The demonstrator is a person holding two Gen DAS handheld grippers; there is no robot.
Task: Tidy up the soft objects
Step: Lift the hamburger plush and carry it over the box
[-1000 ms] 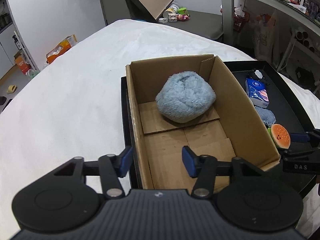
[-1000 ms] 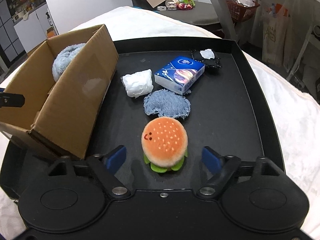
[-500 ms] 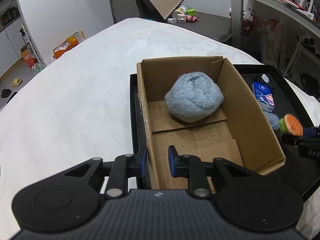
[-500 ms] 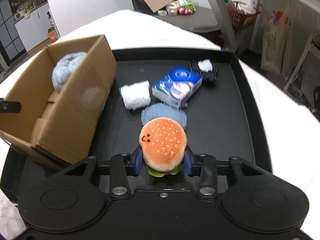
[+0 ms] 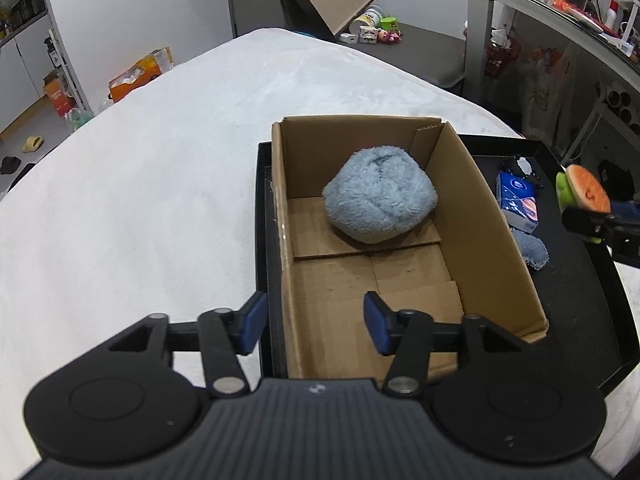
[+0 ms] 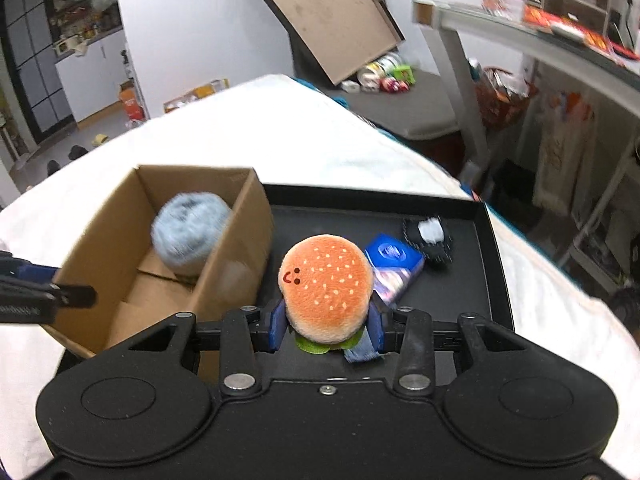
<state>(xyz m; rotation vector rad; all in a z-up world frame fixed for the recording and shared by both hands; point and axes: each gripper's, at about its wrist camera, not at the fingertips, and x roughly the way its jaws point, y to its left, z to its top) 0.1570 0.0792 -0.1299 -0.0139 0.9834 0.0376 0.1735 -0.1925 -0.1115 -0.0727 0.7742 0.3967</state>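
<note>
The right hand-held gripper [image 6: 327,326], open around the burger toy [image 6: 326,286] a second ago, now clamps it and has lifted it off the black tray [image 6: 486,280], right of the cardboard box [image 5: 492,236]. The left hand-held gripper [image 5: 314,322], briefly closed, has reopened astride the box's near-left wall. The blue plush ball [image 5: 380,200] remains at the box's far end.

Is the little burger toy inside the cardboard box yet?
No, the plush orange burger toy is pinched in the right claw above the black tray, while the brown cardboard box holds only a fluffy blue ball.
</note>
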